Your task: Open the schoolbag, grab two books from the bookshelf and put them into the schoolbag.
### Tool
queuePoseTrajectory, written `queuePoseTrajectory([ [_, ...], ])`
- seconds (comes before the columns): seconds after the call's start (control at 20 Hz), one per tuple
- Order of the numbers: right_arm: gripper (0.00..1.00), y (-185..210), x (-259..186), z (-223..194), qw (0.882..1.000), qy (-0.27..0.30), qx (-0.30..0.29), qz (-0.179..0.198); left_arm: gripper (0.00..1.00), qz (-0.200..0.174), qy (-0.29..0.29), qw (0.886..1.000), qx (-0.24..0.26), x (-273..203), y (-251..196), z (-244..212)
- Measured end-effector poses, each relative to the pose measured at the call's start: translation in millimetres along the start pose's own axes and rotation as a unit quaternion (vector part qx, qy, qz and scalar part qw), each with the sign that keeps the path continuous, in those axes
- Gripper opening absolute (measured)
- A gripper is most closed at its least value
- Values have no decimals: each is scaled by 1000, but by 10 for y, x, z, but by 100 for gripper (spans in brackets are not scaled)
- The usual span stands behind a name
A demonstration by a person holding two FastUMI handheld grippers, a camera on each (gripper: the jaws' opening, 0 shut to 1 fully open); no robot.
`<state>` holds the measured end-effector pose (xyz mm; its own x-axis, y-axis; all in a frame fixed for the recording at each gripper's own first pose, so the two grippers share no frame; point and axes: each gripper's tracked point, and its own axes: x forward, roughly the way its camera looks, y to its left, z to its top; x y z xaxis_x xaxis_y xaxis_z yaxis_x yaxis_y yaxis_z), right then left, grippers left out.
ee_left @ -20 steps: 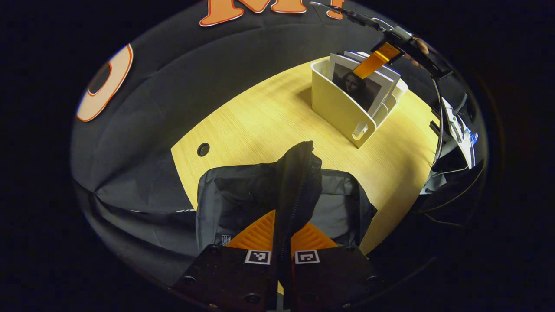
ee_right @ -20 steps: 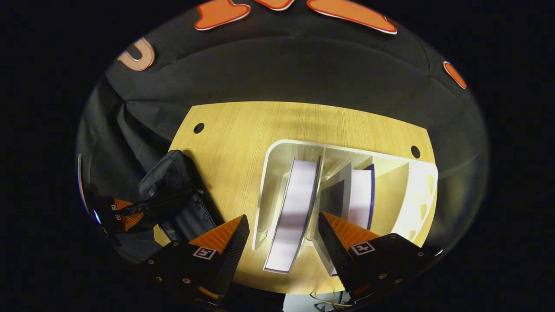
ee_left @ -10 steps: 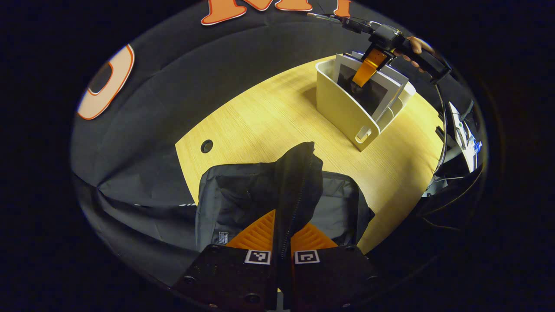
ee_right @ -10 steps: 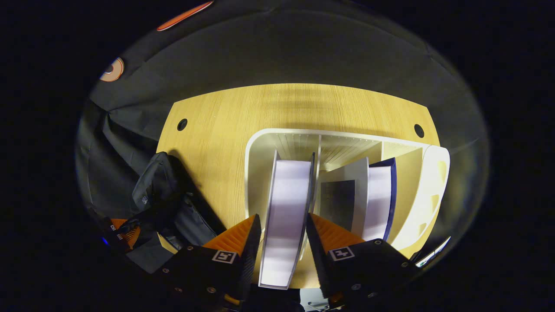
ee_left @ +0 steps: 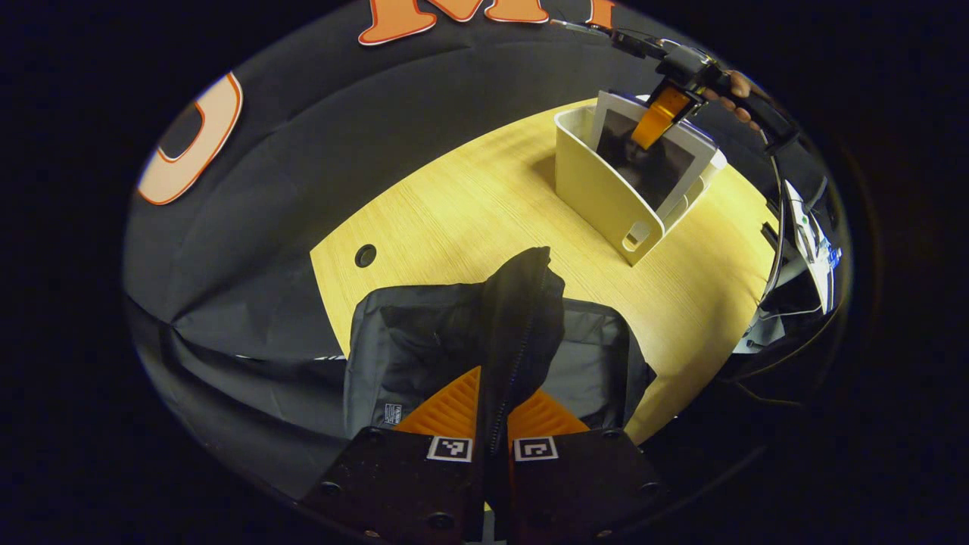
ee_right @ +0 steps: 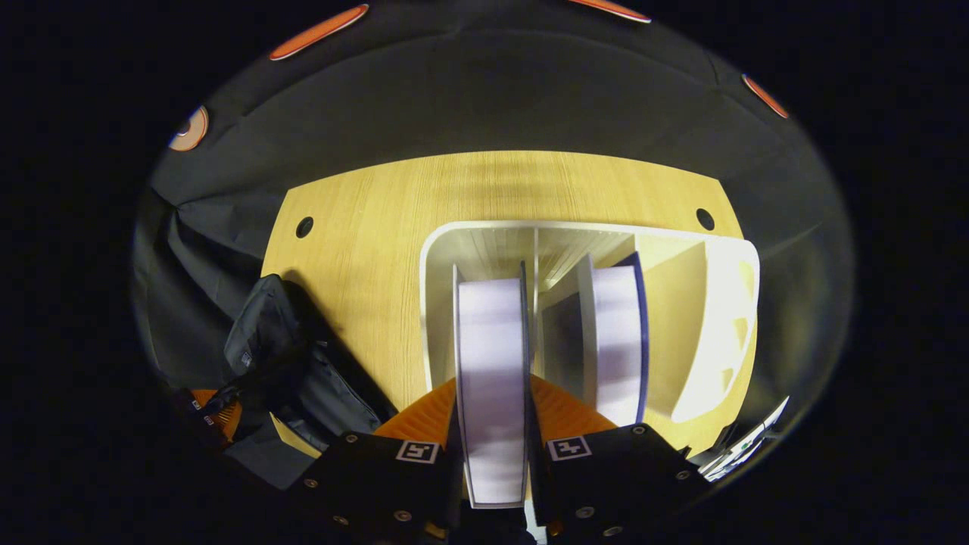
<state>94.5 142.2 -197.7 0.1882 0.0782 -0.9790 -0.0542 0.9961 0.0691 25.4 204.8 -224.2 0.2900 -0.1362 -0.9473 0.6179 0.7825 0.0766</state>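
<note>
**Both grippers clenched: one on the bag flap, one on a book**

In the left gripper view, the left gripper (ee_left: 492, 409) is clamped on a raised fold of the bag (ee_left: 424, 348), both fingers pressing the dark flap (ee_left: 522, 303) along its zipper line. The flap stands up between the fingers, with the bag's grey lining spread to either side. The bag lies at the near edge of the table (ee_left: 469, 219). Farther off on the table stands the shelf (ee_left: 598, 197), a pale divided holder, with a book (ee_left: 655, 155) leaning in it. The right gripper (ee_left: 657, 121) comes down on that book's top edge, and a hand (ee_left: 738, 91) holds it from behind.

In the right gripper view, the right gripper (ee_right: 492, 412) grasps the book (ee_right: 490, 363) by its page edge, a finger pressed to each side. The book stands upright in the left compartment of the shelf (ee_right: 439, 257). A second book (ee_right: 617, 333) stands in the next compartment, just past the divider. To the left, well apart from the shelf, the bag (ee_right: 280, 356) sits at the table (ee_right: 363, 227) edge with the left gripper (ee_right: 216, 409) on it.
</note>
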Motion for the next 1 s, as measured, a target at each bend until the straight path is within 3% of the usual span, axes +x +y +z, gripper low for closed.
queuePoseTrajectory([
  [0.25, 37, -76, -496, -246, 999, -35, 7, -6, 6, -11, -8, 1000, 23, 13, 31, -4],
  [0.6, 36, -101, -1194, -660, 995, -89, 45, 25, 6, -26, -17, 999, 42, 56, 20, -31],
  [0.8, 36, -208, -1350, -1013, 993, -93, 70, 25, 6, -33, -23, 998, 43, 88, -29, -55],
  [1.0, 35, -158, -1231, -1379, 993, -70, 91, 38, 6, -40, -24, 998, 36, 98, -61, -78],
])
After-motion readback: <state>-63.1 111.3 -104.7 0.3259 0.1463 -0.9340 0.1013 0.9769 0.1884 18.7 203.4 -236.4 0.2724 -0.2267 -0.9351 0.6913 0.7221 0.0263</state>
